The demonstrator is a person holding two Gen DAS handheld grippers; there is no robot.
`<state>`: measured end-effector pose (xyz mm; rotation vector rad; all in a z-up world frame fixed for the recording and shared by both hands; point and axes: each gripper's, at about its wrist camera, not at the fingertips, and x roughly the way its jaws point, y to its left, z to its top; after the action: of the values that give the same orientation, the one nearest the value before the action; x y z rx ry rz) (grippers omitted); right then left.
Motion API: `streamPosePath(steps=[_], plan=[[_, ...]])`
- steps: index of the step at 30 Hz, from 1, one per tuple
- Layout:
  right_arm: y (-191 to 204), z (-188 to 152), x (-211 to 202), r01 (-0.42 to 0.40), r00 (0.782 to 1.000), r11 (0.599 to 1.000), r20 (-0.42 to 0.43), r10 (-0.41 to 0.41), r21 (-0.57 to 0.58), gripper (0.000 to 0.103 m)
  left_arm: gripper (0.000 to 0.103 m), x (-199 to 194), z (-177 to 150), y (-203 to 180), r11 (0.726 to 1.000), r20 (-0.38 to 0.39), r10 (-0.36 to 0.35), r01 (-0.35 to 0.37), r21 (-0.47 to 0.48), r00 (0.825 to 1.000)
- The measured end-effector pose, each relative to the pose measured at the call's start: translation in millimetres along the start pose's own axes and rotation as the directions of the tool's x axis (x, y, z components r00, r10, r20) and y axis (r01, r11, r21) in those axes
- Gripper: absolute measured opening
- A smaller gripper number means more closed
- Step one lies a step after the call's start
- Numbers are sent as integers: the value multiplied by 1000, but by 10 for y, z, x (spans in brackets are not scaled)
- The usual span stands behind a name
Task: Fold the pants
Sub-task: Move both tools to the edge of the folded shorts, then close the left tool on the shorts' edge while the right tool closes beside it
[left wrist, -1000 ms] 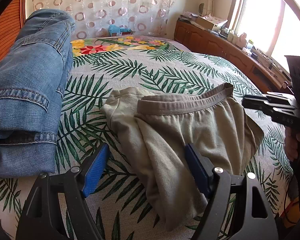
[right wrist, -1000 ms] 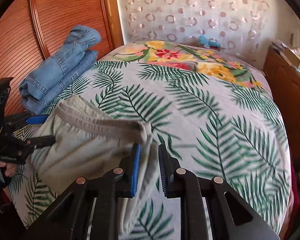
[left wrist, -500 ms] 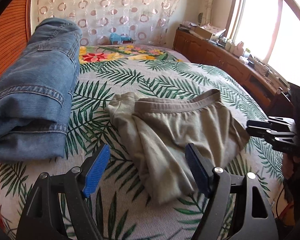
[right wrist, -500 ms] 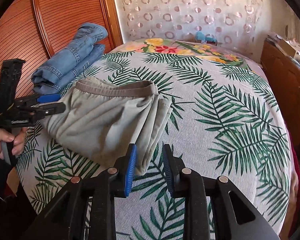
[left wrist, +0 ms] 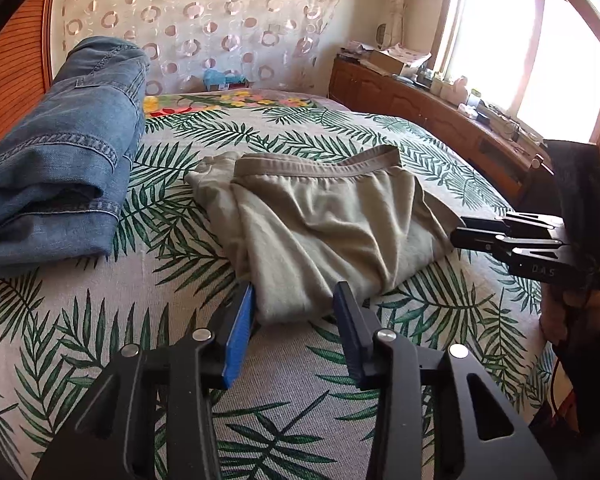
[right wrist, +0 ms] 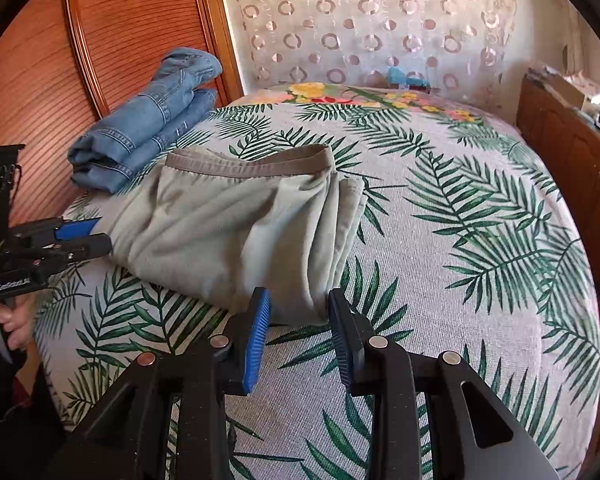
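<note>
Two pairs of pants, khaki (left wrist: 324, 224) and denim (left wrist: 60, 160), lie on bed (left wrist: 100, 340).

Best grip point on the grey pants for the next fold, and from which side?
Probably the near folded end of the grey pants: it lies free toward both grippers, waistband at the far side. Left gripper, jaws closing, and right gripper, jaws opening, come in low from the near side.

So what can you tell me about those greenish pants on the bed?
The olive-green pants look like soft, thin cloth with a darker stretchy waistband at the far end. They lie folded into a wrinkly bundle, with more layers peeking out along one side. They rest flat on the leaf-print bedspread, apart from the folded blue jeans. Neither gripper squeezes them; their near edge sits just in front of both.
</note>
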<state>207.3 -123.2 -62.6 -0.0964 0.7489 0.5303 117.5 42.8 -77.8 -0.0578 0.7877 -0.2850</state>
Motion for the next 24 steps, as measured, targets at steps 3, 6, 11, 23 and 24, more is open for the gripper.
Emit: streamPosePath(steps=[3,6,11,23,24], plan=[[-11,-8,15,1,1000,1000,2,-1,10,31,42,48,-15,38,1000,-14,15,-15,-5,1000],[-72,-23,9,-19,1000,999,11,19,50,31,42,42,-21,44,1000,-10,22,-22,-7,1000],[-169,-27,36,-58,998,994,9,57,97,31,42,62,-43,62,1000,-20,22,-22,-13,1000],[-4,-19,15,-21,1000,1000,21,21,5,10,12,-53,-37,77,1000,41,13,-13,-5,999],[-17,-26,-9,-18,999,1000,31,18,11,10,12,-76,-38,88,1000,48,14,-14,-7,999]])
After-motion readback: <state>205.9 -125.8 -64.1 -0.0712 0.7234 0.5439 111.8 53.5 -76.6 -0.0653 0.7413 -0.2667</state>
